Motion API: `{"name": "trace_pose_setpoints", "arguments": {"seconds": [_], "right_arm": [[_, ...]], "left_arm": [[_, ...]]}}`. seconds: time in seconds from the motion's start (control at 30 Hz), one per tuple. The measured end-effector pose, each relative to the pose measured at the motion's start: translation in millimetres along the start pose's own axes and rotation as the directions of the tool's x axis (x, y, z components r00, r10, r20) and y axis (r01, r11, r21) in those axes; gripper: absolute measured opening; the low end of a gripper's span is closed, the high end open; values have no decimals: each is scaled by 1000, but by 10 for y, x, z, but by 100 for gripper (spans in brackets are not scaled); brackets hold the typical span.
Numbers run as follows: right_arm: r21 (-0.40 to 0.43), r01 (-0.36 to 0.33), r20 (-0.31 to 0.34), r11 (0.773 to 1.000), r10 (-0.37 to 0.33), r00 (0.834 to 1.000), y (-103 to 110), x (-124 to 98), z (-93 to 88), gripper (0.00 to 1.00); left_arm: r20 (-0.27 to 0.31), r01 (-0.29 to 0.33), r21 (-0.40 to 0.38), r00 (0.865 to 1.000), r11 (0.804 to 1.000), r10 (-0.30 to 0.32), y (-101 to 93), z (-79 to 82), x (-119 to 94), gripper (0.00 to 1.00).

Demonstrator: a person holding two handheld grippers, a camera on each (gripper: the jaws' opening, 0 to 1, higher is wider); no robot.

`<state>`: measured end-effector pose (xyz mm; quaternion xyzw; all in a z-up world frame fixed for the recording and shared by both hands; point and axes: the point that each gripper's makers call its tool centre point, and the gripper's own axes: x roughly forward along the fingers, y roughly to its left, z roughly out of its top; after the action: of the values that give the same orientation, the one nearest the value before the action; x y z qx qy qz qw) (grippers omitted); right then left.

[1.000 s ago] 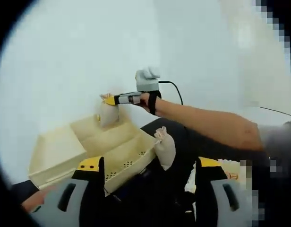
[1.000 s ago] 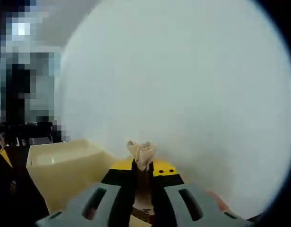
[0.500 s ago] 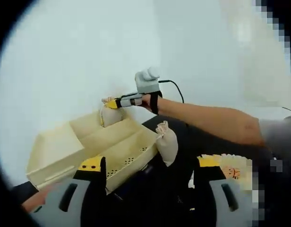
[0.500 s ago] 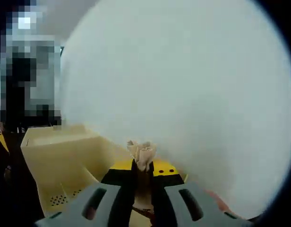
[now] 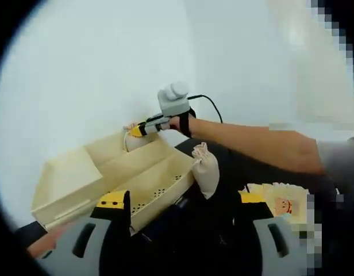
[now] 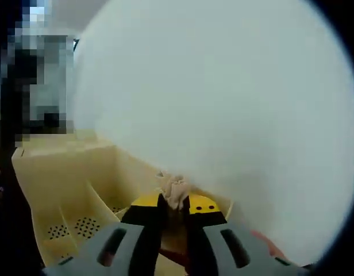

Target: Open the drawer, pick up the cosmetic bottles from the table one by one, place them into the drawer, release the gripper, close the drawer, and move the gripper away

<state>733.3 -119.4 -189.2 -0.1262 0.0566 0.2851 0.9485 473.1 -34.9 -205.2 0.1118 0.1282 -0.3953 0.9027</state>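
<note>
An open cream drawer (image 5: 79, 178) with a perforated floor lies at the left of the left gripper view. My right gripper (image 5: 137, 130) reaches in from the right and holds a small beige cloth pouch (image 5: 130, 140) low over the drawer's far end. In the right gripper view my right gripper (image 6: 174, 205) is shut on the pouch's gathered neck (image 6: 175, 191), with the drawer's inside (image 6: 62, 195) just below and to the left. A second beige pouch (image 5: 207, 171) stands upright on the black table beside the drawer's near corner. My left gripper (image 5: 183, 201) is open and holds nothing.
A pale printed packet with a cartoon face (image 5: 280, 202) lies on the black table (image 5: 234, 172) at the right. A white wall (image 5: 108, 57) stands close behind the drawer. The person's forearm (image 5: 251, 146) stretches across from the right, with a black cable trailing from the right gripper.
My right gripper has come down with the pouch, from above the drawer's far end to low inside it. The left gripper has stayed open and barely moved.
</note>
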Motion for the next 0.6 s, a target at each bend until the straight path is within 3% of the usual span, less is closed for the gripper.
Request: {"name": "trace_pose_setpoints", "arguments": {"seconds": [0.13, 0.4, 0.6], "right_arm": [[-27, 0, -2, 1000, 0, 1000, 211, -166, -61, 16], [-14, 28, 19, 1000, -28, 999, 24, -135, 61, 16], [25, 34, 36, 999, -34, 999, 83, -314, 148, 16]], "left_arm": [[-6, 3, 3, 1000, 1000, -3, -13, -12, 8, 68], [-4, 1, 2, 1000, 1000, -1, 10, -12, -7, 68], [0, 6, -5, 1000, 1000, -6, 41, 9, -10, 69]]}}
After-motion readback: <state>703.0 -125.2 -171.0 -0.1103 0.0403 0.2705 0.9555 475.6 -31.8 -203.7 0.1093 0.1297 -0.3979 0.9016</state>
